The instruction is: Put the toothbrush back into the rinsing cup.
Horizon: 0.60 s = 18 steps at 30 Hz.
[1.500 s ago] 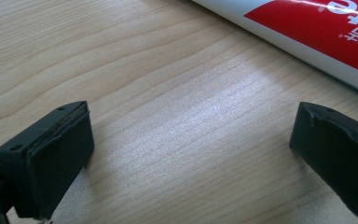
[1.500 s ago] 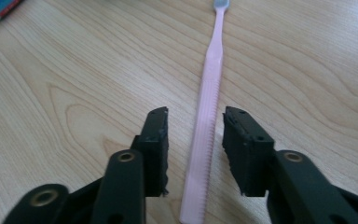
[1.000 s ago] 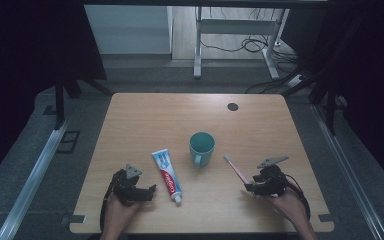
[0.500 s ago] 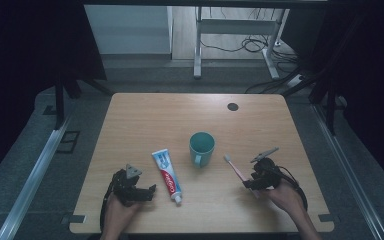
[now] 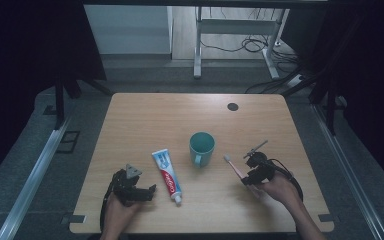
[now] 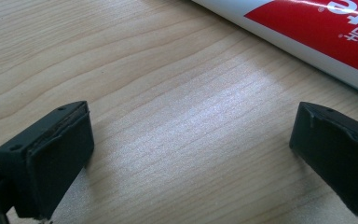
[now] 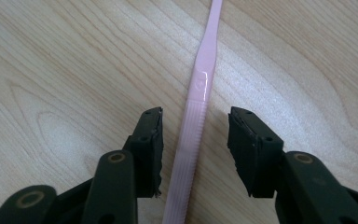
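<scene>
Wooden tabletop (image 5: 145, 115), mug (image 5: 202, 148) and toothpaste (image 5: 167, 175) mid-board. Right tool (image 5: 245, 176) down over pink toothbrush (image 5: 236, 169); left tool (image 5: 152, 190) parked, gaping. Up close on right: jaws just been closing, handle (image 7: 193, 135) between pads, untouched. Best centred, squeezed squarely on ribbed section, then lifted level.

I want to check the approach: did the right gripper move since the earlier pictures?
Yes. In the high view the right gripper has shifted left toward the teal cup, and its jaws, which have just been closing, straddle the pink toothbrush without pressing it.
</scene>
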Motion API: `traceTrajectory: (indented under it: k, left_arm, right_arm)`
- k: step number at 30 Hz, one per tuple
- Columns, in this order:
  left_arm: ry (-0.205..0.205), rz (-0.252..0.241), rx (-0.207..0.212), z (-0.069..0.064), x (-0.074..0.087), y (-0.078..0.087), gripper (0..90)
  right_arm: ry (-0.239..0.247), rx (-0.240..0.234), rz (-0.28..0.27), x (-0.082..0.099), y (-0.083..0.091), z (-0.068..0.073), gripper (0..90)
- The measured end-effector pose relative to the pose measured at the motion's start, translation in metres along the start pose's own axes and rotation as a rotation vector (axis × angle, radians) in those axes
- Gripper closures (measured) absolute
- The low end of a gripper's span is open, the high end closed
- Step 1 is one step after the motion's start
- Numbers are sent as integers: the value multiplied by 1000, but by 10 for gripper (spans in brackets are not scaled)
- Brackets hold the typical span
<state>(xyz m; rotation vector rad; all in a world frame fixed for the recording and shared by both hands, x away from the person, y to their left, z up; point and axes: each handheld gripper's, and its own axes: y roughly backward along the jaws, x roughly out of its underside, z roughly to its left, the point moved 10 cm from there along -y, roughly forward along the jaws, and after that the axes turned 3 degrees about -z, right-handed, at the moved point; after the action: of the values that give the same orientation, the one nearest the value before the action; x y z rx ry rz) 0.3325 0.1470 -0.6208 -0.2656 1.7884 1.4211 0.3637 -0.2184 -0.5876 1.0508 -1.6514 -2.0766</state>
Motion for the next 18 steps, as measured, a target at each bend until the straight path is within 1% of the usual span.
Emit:
traceTrajectory:
  k: [5, 8, 9, 10, 13, 16, 17, 18]
  left_arm:
    - [0, 0, 0, 0, 0, 0, 0]
    - [0, 0, 0, 0, 0, 0, 0]
    - [0, 0, 0, 0, 0, 0, 0]
    - [0, 0, 0, 0, 0, 0, 0]
    - [0, 0, 1, 0, 0, 0, 0]
    - [0, 0, 0, 0, 0, 0, 0]
    - [0, 0, 0, 0, 0, 0, 0]
    - [0, 0, 1, 0, 0, 0, 0]
  right_arm:
    - [8, 13, 46, -6, -1, 1, 586]
    - [18, 24, 83, -10, -3, 1, 611]
    - [20, 26, 105, -13, -4, 1, 629]
    - [20, 26, 105, -13, -4, 1, 629]
    - [23, 29, 141, -16, -5, 2, 651]
    - [23, 20, 178, -18, -8, 3, 670]
    - [13, 25, 197, -18, -11, 2, 675]
    - [13, 25, 197, -18, -11, 2, 681]
